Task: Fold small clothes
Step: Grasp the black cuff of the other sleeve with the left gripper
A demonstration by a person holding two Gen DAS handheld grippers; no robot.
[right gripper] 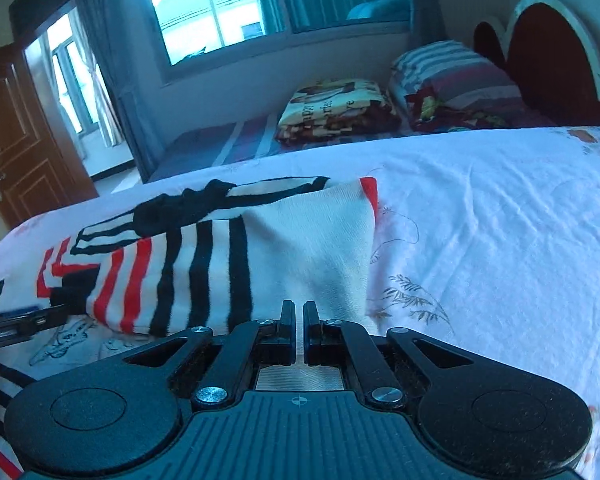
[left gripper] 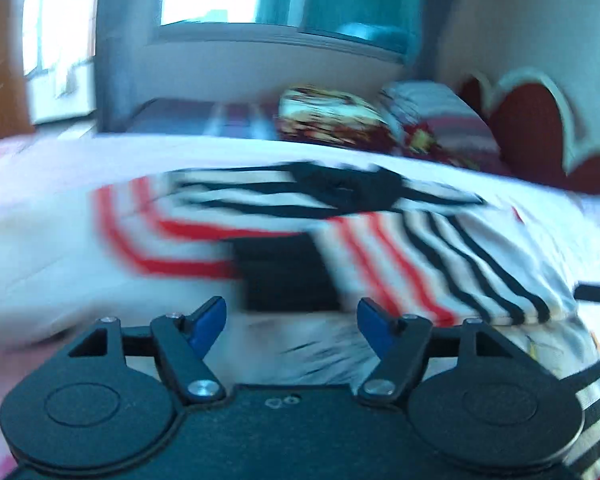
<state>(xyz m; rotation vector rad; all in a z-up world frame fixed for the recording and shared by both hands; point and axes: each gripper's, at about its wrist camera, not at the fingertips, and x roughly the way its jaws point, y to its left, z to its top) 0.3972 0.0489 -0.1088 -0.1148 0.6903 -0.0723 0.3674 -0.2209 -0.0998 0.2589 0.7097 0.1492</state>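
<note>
On white bedsheet (right gripper: 480, 216), striped garment (right gripper: 204, 256) lies partly folded. Left gripper (left gripper: 291, 322) fingers spread apart, empty. Right gripper (right gripper: 299, 322) fingers pinched on garment's cream edge.

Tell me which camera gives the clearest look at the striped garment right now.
The right wrist view: the striped garment is sharp there, lying partly folded on the white sheet, its red and black stripes and plain panel distinct. The left wrist view shows the same garment closer, but smeared by motion blur, so edges and folds are hard to read.
</note>
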